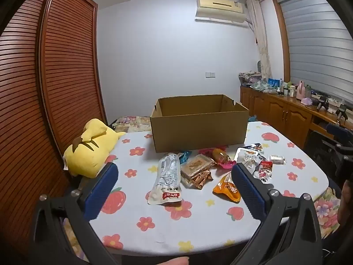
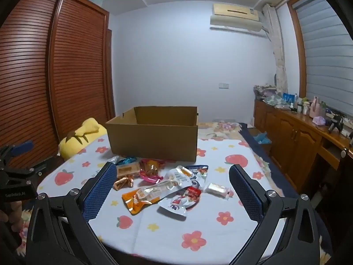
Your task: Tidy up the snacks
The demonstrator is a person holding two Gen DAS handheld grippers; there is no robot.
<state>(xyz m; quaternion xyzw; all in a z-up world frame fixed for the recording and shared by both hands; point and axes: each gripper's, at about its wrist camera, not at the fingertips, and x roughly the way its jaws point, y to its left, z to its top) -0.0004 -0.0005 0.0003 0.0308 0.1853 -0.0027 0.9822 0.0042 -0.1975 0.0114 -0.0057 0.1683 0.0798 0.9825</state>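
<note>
Left gripper (image 1: 174,176) and right gripper (image 2: 173,180) both spread wide, empty; crumpled foil snack packets (image 2: 163,185) lie ahead, brown open-topped cardboard box (image 2: 154,141) beyond.

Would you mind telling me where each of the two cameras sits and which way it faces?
Left wrist view: on the left gripper, tilted slightly down at the cardboard box and snack packets; its open blue fingers and a fingertip show.
Right wrist view: on the right gripper, facing likewise from further right; its open fingers and the left gripper at the left edge show.
Shared: box, snacks, yellow plush toy, floral tablecloth.
</note>
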